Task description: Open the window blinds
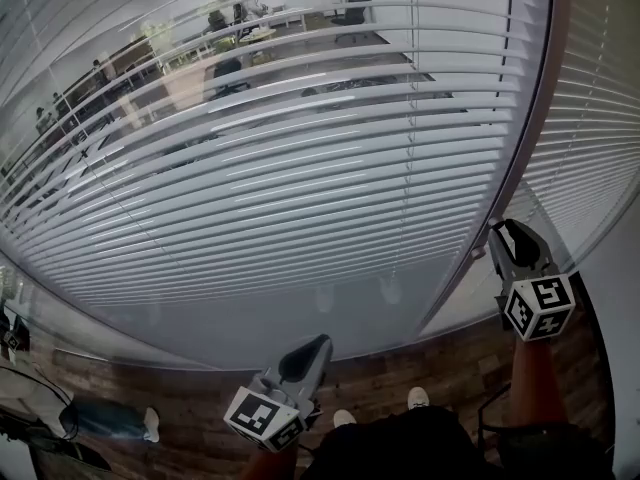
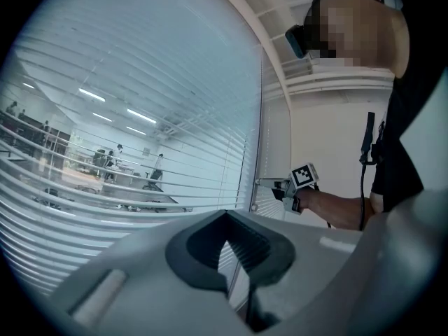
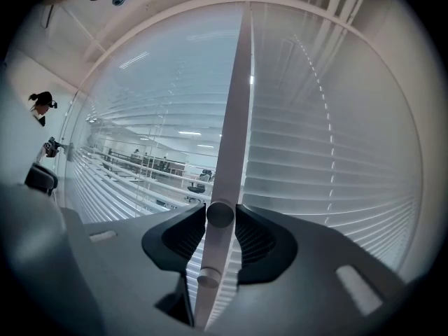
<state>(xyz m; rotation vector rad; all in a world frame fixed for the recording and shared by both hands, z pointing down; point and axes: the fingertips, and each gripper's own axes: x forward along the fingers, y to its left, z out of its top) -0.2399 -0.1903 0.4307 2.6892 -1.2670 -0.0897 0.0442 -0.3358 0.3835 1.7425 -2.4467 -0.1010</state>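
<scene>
My right gripper [image 1: 505,238] is up at the frame [image 1: 522,158] between the two panes, held level, because the knob [image 3: 220,214] that tilts the slats sits there. In the right gripper view the dark round knob is between my jaws, which stand wide around it. The pads look pressed on its sides, so I call it gripped. A second, paler stub [image 3: 208,280] sits lower on the same frame, nearer the camera and not between the pads. My left gripper [image 1: 308,353] hangs low at centre, away from the glass. Its jaws are only a little apart with nothing between them, it's parked since the knob needs one hand. The blinds [image 1: 300,168] fill the big pane ahead and to my left. Their slats are already part tilted, and an office with desks and people [image 1: 248,0] shows through the gaps. The pane [image 1: 590,118] right of the frame looks more closed, I see nothing through it. My guess is the task is under way but not done. Next I'd roll my wrist to twist the knob until the slats lie flat. The risk is the pads slipping on the round knob, and I'd keep square to the frame to stop it
</scene>
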